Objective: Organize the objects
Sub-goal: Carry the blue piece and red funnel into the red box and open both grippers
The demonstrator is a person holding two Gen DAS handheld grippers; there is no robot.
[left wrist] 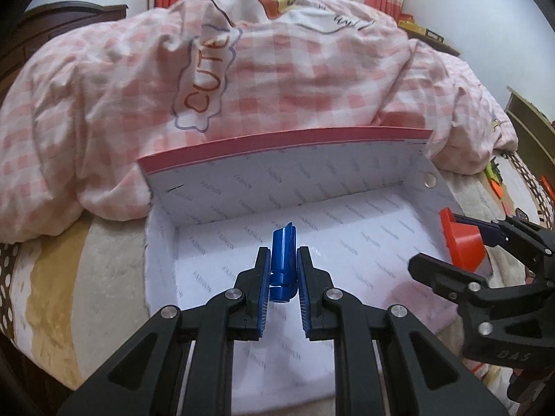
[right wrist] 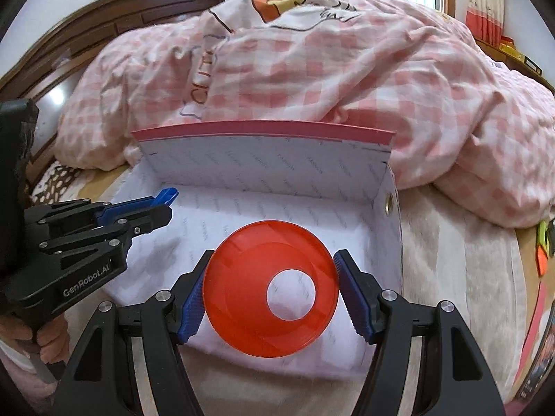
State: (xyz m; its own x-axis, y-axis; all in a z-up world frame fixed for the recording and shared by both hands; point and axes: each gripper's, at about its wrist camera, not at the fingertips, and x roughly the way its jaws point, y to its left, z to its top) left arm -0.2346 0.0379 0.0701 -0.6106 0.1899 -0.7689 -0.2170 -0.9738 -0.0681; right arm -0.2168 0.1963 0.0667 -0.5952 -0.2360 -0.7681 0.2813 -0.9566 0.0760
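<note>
My left gripper (left wrist: 283, 260) is shut on a small blue plastic piece (left wrist: 283, 260) and hangs over the open white box (left wrist: 277, 173) with a pink rim. In the right wrist view the same left gripper (right wrist: 163, 204) comes in from the left with the blue piece (right wrist: 166, 196) sticking out past its tips. My right gripper (right wrist: 270, 287) is shut on a translucent red funnel (right wrist: 249, 298), its pads pressing the wide rim on both sides, above the box (right wrist: 263, 173). From the left wrist view the right gripper (left wrist: 461, 246) holds the red funnel (left wrist: 463, 242) over the box's right wall.
The box sits on a bed with a beige plush cover (left wrist: 104, 270). A heaped pink checked duvet (left wrist: 277, 79) lies right behind it. A dark wooden headboard (right wrist: 121, 10) stands at the left. Green and orange toys (right wrist: 544, 242) lie at the bed's right edge. A hand (right wrist: 48, 343) holds the left gripper.
</note>
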